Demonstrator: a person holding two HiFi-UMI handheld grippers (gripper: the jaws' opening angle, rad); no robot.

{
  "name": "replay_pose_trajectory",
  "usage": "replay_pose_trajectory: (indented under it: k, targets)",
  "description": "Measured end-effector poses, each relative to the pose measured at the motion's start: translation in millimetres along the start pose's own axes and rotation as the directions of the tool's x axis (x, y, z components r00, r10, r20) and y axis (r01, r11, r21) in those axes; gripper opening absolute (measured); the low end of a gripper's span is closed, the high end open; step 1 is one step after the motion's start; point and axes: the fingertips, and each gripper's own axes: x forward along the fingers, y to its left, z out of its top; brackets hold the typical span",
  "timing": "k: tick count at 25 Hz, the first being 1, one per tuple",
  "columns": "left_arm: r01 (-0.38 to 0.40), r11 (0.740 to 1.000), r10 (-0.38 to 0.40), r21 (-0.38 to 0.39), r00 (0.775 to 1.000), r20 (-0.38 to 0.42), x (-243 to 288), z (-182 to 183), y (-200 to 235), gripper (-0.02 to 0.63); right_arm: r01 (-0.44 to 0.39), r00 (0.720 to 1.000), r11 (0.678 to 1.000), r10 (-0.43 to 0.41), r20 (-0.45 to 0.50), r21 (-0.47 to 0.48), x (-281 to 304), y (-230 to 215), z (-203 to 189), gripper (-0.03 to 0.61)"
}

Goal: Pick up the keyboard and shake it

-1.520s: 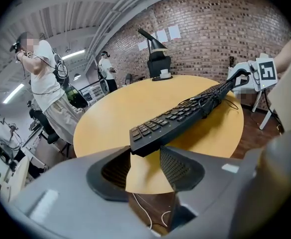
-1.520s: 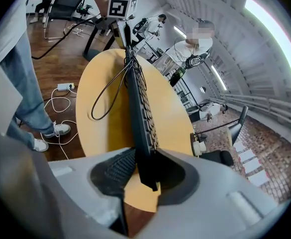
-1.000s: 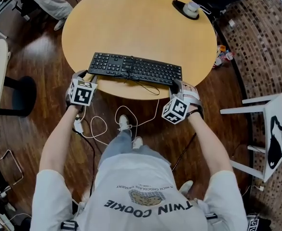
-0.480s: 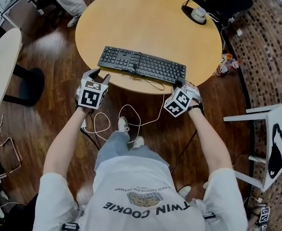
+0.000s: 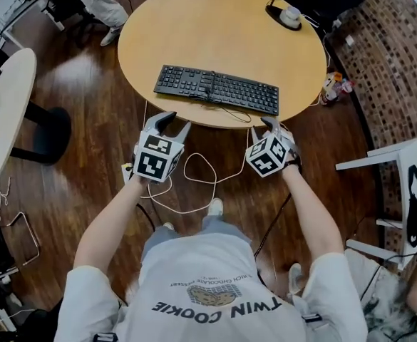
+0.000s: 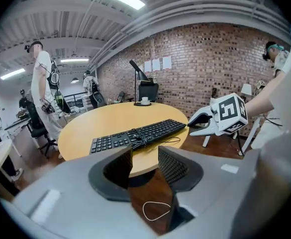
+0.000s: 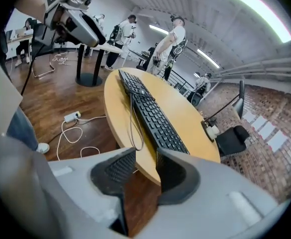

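The black keyboard (image 5: 217,90) lies flat on the round wooden table (image 5: 215,27), near its front edge. Its cable (image 5: 233,114) loops over that edge. Both grippers hover over the floor, short of the table and apart from the keyboard. My left gripper (image 5: 172,124) is below the keyboard's left end; its jaws are closing slightly with nothing between them. My right gripper (image 5: 268,125) is below the right end, open and empty. In the left gripper view the keyboard (image 6: 135,134) lies ahead of the jaws (image 6: 144,164). In the right gripper view the keyboard (image 7: 152,116) runs away beyond the jaws (image 7: 145,171).
A desk lamp base with a cup (image 5: 283,14) sits at the table's far right. White cable and a power strip (image 5: 194,184) lie on the wooden floor below the grippers. A white table (image 5: 1,112) stands left, a white chair (image 5: 408,191) right. Several people stand beyond the table.
Both grippers have drawn back from the keyboard's ends, off the table edge and toward the person. The keyboard stays flat on the table.
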Motion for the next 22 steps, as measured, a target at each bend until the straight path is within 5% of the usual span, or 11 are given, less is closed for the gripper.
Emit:
replay_pose_trajectory:
  k: [12, 22]
  targets:
    - [0.188, 0.982, -0.186, -0.004, 0.976, 0.116, -112, -42, -30, 0.144, 0.019, 0.991, 0.939, -0.065, 0.121, 0.342, -103, 125, 102, 0.125]
    - [0.306, 0.952, -0.299, -0.027, 0.944, 0.141, -191, -83, -63, 0.129, 0.006, 0.975, 0.758, -0.148, 0.163, 0.652, -192, 224, 141, 0.121]
